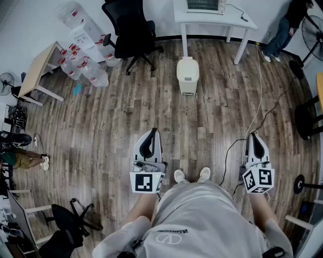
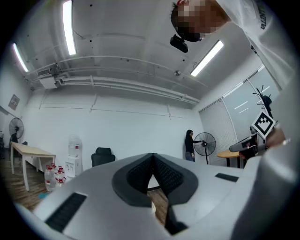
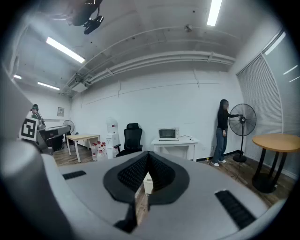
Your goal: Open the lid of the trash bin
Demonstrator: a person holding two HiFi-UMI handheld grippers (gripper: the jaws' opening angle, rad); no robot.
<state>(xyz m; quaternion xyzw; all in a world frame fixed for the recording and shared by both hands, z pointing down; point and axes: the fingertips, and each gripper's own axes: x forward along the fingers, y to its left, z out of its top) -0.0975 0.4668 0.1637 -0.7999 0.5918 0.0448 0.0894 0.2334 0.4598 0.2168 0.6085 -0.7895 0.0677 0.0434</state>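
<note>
The cream trash bin (image 1: pixel 187 75) stands on the wood floor ahead of me, in front of the white table, with its lid down. My left gripper (image 1: pixel 153 132) is held low at centre-left, well short of the bin, shut and empty. My right gripper (image 1: pixel 254 134) is off to the right, also shut with nothing in it. In the left gripper view the black ribbed pads of that gripper (image 2: pixel 153 157) meet at the tip. In the right gripper view that gripper's (image 3: pixel 148 154) pads also meet, and a sliver of the bin (image 3: pixel 147 183) shows through the gap below them.
A black office chair (image 1: pixel 132 30) stands left of the bin. The white table (image 1: pixel 212 15) carrying a microwave is behind it. Water bottles (image 1: pixel 83 68) cluster by a wooden table (image 1: pixel 40 70). A cable (image 1: pixel 257 111) runs across the floor at right. A person (image 1: pixel 285 27) stands by a fan (image 1: pixel 313 30).
</note>
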